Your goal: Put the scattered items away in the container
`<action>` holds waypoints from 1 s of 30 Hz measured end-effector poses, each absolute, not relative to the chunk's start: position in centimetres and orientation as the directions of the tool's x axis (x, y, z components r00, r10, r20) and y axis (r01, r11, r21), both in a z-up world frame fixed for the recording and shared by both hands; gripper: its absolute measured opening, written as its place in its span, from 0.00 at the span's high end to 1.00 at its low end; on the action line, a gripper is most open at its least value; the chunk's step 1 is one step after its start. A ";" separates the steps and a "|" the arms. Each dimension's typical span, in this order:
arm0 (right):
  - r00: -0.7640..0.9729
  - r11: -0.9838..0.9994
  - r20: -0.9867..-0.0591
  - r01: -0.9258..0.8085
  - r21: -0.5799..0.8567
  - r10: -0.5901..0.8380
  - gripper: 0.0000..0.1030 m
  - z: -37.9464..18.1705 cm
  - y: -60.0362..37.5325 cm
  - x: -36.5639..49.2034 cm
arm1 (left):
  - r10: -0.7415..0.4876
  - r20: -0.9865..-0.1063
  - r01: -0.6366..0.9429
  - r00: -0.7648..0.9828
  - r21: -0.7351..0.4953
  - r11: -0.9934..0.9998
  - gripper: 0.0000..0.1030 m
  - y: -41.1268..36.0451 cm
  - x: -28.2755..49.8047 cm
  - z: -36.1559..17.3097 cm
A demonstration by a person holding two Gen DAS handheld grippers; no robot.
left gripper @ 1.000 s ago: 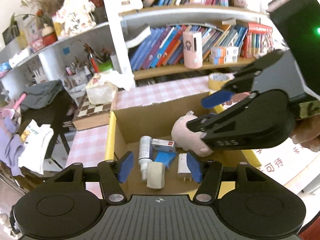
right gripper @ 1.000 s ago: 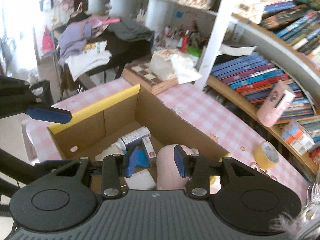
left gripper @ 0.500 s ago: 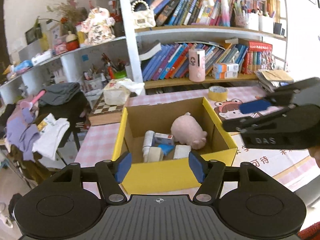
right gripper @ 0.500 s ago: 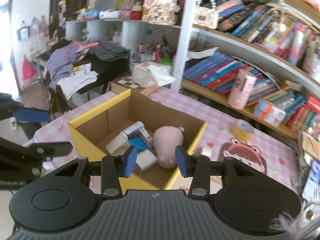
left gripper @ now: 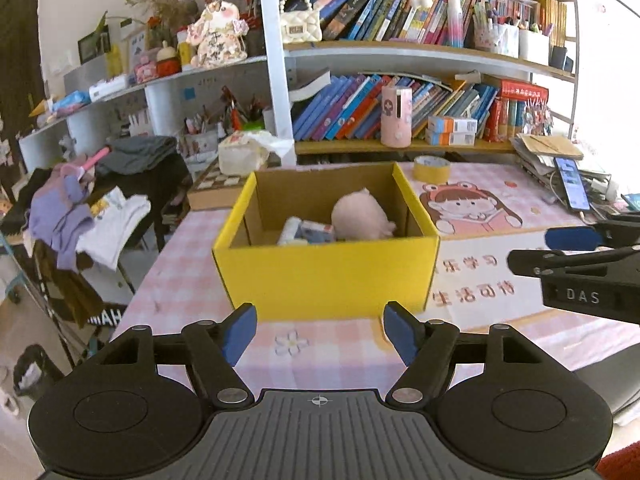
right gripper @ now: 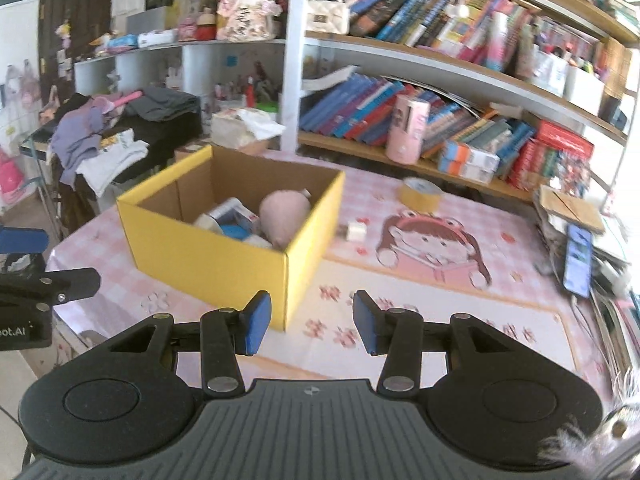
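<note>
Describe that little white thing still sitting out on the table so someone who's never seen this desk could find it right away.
Start at the yellow cardboard box on the pink checked tablecloth. Beside its right wall, at the edge of the cartoon girl mat, sits a small white cube-shaped item. Unlike the yellow tape roll behind it, it is boxy and white.

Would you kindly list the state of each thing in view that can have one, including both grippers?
yellow box: open-topped, upright, holding several items
pink plush toy: inside the box
spray bottle: lying in the box
small white block: on the mat, outside the box
tape roll: flat on the table
phone: screen lit
left gripper: open, empty, jaws just widened
right gripper: open, empty, jaws just widened
</note>
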State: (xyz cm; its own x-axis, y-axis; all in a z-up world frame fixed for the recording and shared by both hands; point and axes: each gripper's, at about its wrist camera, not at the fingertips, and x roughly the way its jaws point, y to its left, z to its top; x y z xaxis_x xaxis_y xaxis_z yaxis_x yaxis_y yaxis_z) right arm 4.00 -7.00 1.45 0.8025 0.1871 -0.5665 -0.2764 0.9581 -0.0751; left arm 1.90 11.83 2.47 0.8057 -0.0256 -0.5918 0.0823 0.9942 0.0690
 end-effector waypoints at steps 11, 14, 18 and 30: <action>0.799 0.974 -0.589 -0.209 -0.087 0.119 0.51 -0.6 -8.4 0.0 | -0.028 -0.612 0.092 0.790 0.074 0.993 0.23 10.2 -0.3 0.9; 0.804 0.977 -0.586 -0.192 -0.092 0.103 0.47 -0.7 -8.8 -0.3 | -0.025 -0.614 0.090 0.789 0.075 0.993 0.21 9.9 -0.5 0.7; 0.798 0.982 -0.596 -0.172 -0.083 0.089 0.42 -0.9 -9.2 -0.5 | -0.025 -0.619 0.095 0.785 0.081 0.992 0.20 9.6 -0.7 0.4; 0.784 0.988 -0.618 -0.135 -0.074 0.061 0.34 -1.1 -9.5 -0.9 | -0.055 -0.632 0.124 0.773 0.066 0.990 0.19 9.1 -0.7 0.1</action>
